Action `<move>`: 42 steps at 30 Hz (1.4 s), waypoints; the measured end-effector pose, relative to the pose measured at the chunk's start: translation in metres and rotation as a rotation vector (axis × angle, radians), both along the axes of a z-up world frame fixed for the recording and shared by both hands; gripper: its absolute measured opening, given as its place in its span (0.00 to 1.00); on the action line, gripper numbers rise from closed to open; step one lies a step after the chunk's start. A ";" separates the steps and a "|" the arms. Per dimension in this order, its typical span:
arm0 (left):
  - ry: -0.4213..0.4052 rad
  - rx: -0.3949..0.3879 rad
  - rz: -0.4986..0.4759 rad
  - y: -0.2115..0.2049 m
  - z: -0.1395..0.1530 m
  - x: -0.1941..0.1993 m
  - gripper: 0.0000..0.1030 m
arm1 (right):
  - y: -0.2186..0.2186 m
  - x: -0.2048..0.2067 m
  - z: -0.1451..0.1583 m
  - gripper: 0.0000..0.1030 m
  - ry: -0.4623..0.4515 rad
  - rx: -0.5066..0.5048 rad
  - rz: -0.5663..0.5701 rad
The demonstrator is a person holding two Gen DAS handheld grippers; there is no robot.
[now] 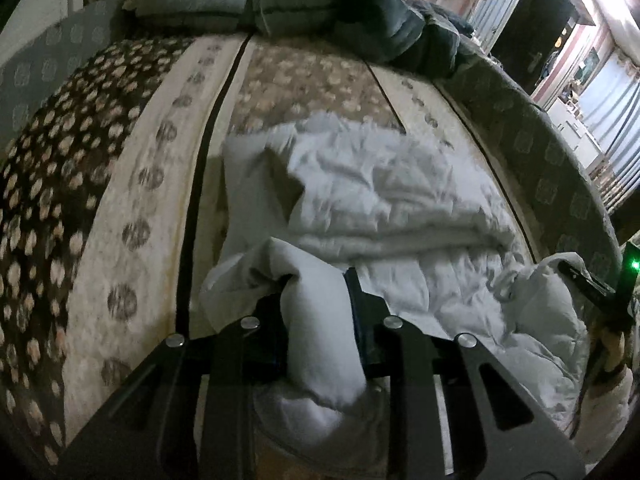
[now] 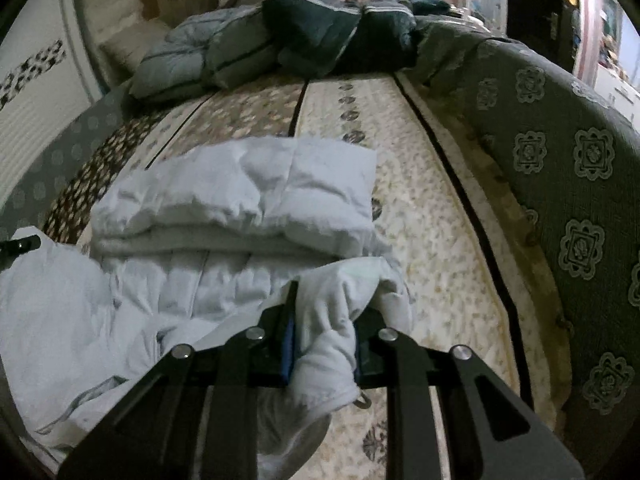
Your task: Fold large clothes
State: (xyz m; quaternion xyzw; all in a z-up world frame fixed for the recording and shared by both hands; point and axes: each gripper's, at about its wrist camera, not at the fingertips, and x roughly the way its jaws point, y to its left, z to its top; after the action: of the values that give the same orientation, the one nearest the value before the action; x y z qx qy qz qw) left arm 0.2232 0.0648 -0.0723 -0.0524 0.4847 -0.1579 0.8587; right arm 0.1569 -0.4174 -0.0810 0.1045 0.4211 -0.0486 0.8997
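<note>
A white padded jacket [image 1: 380, 184] lies crumpled on a patterned bedspread [image 1: 120, 184], its far part folded over itself. My left gripper [image 1: 316, 292] is shut on a bunched fold of the jacket's near edge, and the cloth hangs down between the fingers. In the right wrist view the same jacket [image 2: 240, 188] fills the left half. There my right gripper [image 2: 328, 304] is shut on another bunch of its near edge. The right gripper [image 1: 592, 280] and the hand holding it [image 1: 612, 344] show at the right edge of the left wrist view. The left gripper's tip [image 2: 20, 245] pokes in at the far left.
A heap of grey and dark green quilted bedding [image 2: 280, 36] lies across the far end of the bed. A grey-green sheet with medallion prints [image 2: 560, 160] drapes the bed's right side. Beyond it stand a dark cabinet [image 1: 532, 20] and curtains.
</note>
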 end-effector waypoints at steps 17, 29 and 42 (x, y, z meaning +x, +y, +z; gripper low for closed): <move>-0.050 -0.145 0.196 0.014 0.064 0.109 0.20 | -0.050 0.092 0.073 0.20 -0.188 0.113 -0.185; 0.084 -0.038 0.298 0.004 -0.036 0.216 0.20 | -0.063 0.219 -0.019 0.20 0.008 0.042 -0.262; 0.079 -0.053 0.244 -0.004 0.013 0.207 0.80 | -0.073 0.210 0.011 0.54 0.072 0.169 -0.238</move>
State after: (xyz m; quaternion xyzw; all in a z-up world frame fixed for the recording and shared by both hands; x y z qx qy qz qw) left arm 0.4300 0.0609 -0.0596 -0.1396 0.5038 -0.0629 0.8501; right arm 0.3665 -0.4907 -0.0704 0.2273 0.4403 -0.1229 0.8599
